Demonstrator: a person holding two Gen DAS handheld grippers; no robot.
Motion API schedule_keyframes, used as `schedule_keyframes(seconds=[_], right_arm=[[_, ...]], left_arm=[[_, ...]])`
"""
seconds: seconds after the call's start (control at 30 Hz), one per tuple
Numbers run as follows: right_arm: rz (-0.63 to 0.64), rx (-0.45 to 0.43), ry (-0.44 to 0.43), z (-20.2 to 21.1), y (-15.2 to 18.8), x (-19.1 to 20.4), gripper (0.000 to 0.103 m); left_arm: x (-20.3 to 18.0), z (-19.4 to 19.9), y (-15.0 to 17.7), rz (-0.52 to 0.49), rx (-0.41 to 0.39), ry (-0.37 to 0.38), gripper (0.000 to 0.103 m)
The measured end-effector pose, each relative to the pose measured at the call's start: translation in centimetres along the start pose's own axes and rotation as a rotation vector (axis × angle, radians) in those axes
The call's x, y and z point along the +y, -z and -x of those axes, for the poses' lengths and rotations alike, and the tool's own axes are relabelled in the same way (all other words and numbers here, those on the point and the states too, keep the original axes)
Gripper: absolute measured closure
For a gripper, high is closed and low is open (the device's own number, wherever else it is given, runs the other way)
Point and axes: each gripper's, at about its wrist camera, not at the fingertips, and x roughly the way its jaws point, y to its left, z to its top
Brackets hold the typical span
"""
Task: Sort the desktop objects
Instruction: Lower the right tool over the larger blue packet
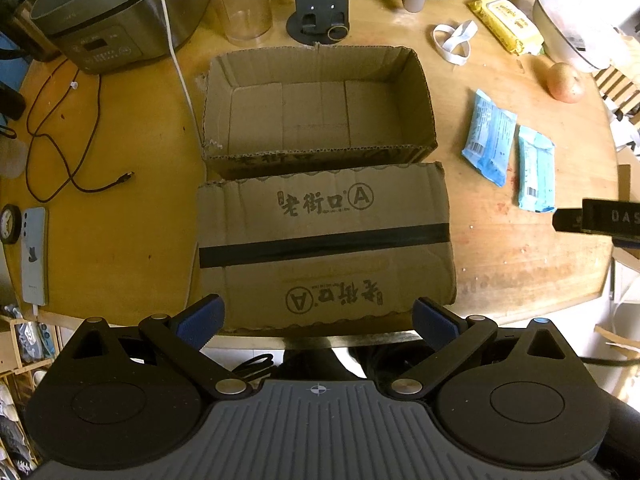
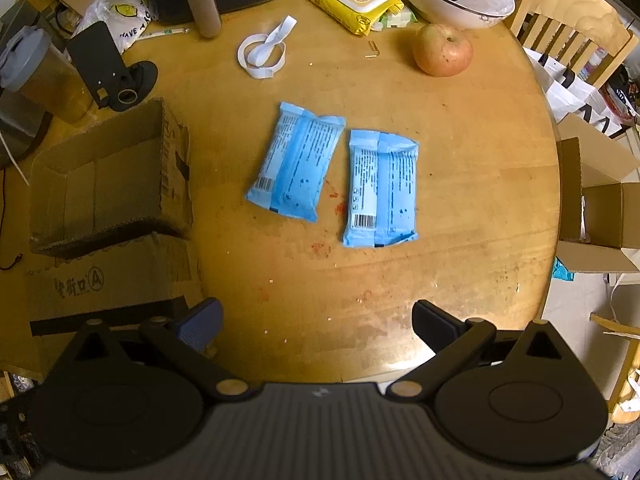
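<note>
An open cardboard box [image 1: 318, 148] with nothing inside sits mid-table, and a closed, taped carton [image 1: 324, 240] lies just in front of it. Both cartons show at the left of the right wrist view, the open box [image 2: 108, 184] behind the taped carton [image 2: 108, 280]. Two blue packets lie side by side to their right: one [image 2: 296, 166] nearer the box, the other [image 2: 380, 188] beside it. The left wrist view shows the same packets [image 1: 488, 136] [image 1: 536, 168]. My left gripper [image 1: 318, 316] hangs open over the taped carton's near edge. My right gripper [image 2: 318, 318] is open above bare table, short of the packets.
A yellow wipes pack [image 2: 356, 0], an apple [image 2: 442, 50], a white strap [image 2: 264, 52] and a white bowl [image 2: 456, 8] lie toward the far side. A cooker [image 1: 112, 20], cables [image 1: 60, 140] and a phone [image 1: 34, 256] are at the left. A chair [image 2: 572, 20] and an open carton [image 2: 600, 208] stand beyond the right edge.
</note>
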Motion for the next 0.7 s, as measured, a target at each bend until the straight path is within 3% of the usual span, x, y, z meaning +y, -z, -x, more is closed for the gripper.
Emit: schedule_keyframes(seconds=[0.7], right_arm=[[0.024,-0.004,-0.004,-1.7,-3.0,0.8,0.0]], left_arm=[[0.6,0.1,0.8,0.024,0.0,-0.009,0.0]])
